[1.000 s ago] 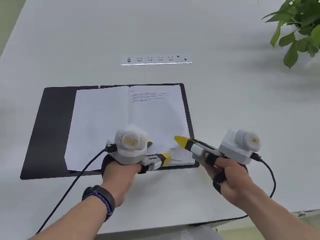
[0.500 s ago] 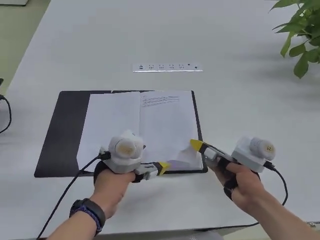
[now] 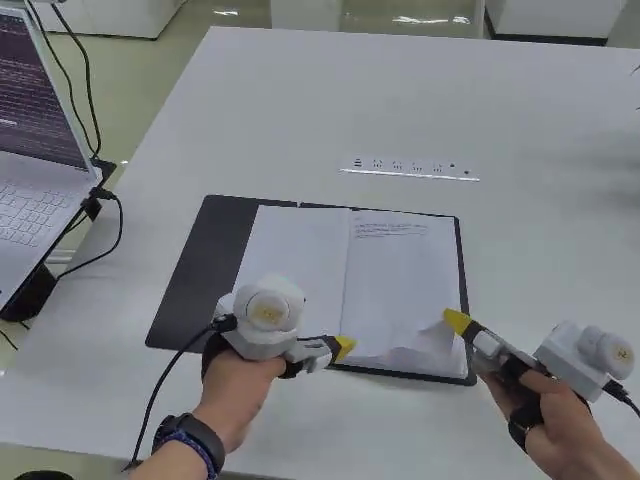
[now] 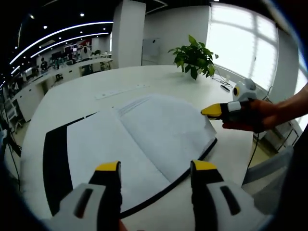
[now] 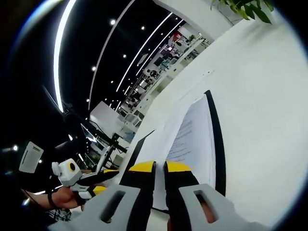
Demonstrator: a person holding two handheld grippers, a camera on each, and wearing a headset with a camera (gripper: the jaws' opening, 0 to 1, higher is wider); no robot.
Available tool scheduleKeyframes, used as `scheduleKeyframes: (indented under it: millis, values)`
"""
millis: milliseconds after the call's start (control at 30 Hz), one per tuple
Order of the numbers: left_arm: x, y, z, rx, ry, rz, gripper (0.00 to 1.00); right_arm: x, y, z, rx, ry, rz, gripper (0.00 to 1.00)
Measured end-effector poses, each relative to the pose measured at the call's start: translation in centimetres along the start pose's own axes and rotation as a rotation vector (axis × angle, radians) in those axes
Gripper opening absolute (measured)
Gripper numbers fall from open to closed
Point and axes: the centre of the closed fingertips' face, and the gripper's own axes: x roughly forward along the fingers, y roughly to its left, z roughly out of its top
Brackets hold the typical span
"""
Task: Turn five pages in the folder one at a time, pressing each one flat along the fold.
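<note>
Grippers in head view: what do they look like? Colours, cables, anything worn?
The left gripper and right gripper match: pale grey-white bodies with a round dome and dark, yellow-tipped jaws. A black cable runs from each. Black straps wrap the hands, and a dark watch with a bluish band is on the left wrist. No sleeves.

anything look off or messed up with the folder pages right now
The lower outer corner of the right-hand page is lifted and rumpled where the right tongs seem to pinch it. The rest of the folder lies open and flat.
</note>
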Motion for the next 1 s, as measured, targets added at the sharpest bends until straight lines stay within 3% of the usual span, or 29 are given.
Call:
scheduleKeyframes:
  millis: [333,800,1000]
  values:
    - [-2.4,2.4,0.3,-0.038,-0.049,0.062,0.58,0.7,1.8,0.7,-0.02,0.016,0.039,0.03]
    - [-3.7,4.2,0.1,-0.066,-0.078,0.096,0.59,3.1,5.6,-0.1,-0.026,0.033,0.115,0.0]
    - [-4.3,4.5,-0.1,-0.065,-0.085,0.095,0.6,4.0,6.8,-0.7,-0.019,0.029,0.13,0.0]
